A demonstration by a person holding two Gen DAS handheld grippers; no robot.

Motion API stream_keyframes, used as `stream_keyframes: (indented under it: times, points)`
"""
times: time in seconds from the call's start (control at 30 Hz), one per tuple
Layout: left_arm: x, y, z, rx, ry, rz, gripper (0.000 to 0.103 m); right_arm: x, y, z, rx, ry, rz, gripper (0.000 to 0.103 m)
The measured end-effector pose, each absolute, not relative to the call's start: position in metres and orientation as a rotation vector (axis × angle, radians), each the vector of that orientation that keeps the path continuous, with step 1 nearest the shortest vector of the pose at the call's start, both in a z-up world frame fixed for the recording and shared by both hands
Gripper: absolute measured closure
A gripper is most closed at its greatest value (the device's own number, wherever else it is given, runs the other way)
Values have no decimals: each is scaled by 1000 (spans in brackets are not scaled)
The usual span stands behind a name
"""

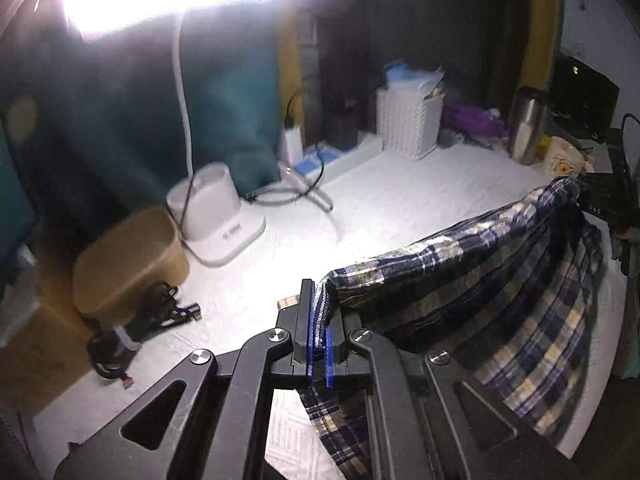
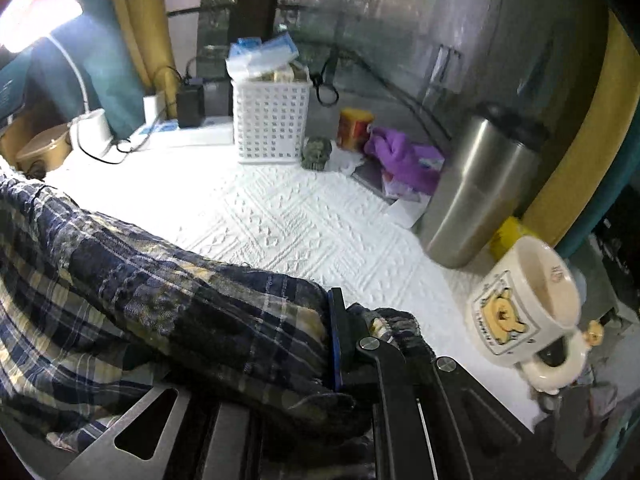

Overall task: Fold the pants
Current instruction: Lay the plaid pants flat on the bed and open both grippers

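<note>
Left gripper (image 1: 319, 320): jaws pressed together, pinching a bunched edge of the pants (image 1: 520, 300). Right gripper (image 2: 340, 336): also clamped on the pants (image 2: 160, 300), cloth piled over the left finger so the grip itself is partly hidden. The pants span between the two grippers; the rest drapes down toward the white cloth (image 2: 280, 216) covering the table. Whether the low part touches it, can't tell.

Risks, as I read them:
- Left pinch is on a narrow bunched strip. Uneven pull between hands could slip it out, or skew the fold.
- Mug (image 2: 528, 312) sits just beside the right gripper near the table's edge. A sideways swing of cloth or gripper could knock it off.
- Steel tumbler (image 2: 472, 200), behind the mug, is tall and could tip if the fabric drags past.
- Left side: tan box (image 1: 128, 260) with a cable tangle (image 1: 132, 332) at its base, and the lamp base (image 1: 216, 216) with its cord. A trailing leg could snag these.
- Lamp glare washes out the left view, so edge alignment is hard to judge.

Containers:
- Mug: inside looks empty from here, not certain.
- Tumbler: lidded, contents hidden.
- Tan box: closed.
- White basket (image 2: 272, 124) at the back: blue-white packets stick out the top, more stuff below, unclear what.
</note>
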State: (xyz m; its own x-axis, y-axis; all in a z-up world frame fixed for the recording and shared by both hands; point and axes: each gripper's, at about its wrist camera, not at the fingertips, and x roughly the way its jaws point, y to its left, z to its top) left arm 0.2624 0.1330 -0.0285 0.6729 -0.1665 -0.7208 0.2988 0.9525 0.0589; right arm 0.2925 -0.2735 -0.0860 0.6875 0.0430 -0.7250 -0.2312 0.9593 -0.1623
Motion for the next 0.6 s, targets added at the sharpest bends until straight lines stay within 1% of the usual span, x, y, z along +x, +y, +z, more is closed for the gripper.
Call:
stream_keyframes:
  times: [0.07, 0.13, 0.2, 0.23, 0.27, 0.3, 0.37, 0.47, 0.53, 0.57, 0.6]
  points:
    - [273, 137, -42, 167, 823, -264, 100, 302, -269, -92, -271, 827, 150, 93]
    - [283, 138, -54, 159, 850, -264, 100, 309, -265, -98, -302, 846, 144, 89]
    - [294, 141, -66, 148, 877, -257, 100, 316, -263, -103, -332, 869, 132, 76]
    - [298, 142, -71, 144, 891, -257, 100, 320, -264, -104, -341, 877, 128, 72]
    - [302, 144, -77, 135, 911, -259, 100, 321, -265, -104, -346, 878, 122, 58]
    - [307, 145, -81, 130, 925, -258, 100, 323, -266, -103, -354, 878, 114, 35]
    - [314, 148, -88, 117, 935, -244, 100, 326, -270, -101, -393, 873, 66, 0]
    - [323, 155, -92, 59, 957, -245, 99, 326, -280, -96, -403, 860, 28, 0]
    - [327, 160, -92, 31, 961, -235, 91, 324, -285, -93, -396, 860, 18, 0]
    - [326, 163, -89, 30, 946, -215, 77, 323, -288, -92, -398, 859, 11, 0]
    - [325, 165, -86, 27, 933, -199, 61, 321, -289, -91, -395, 857, 7, 0]
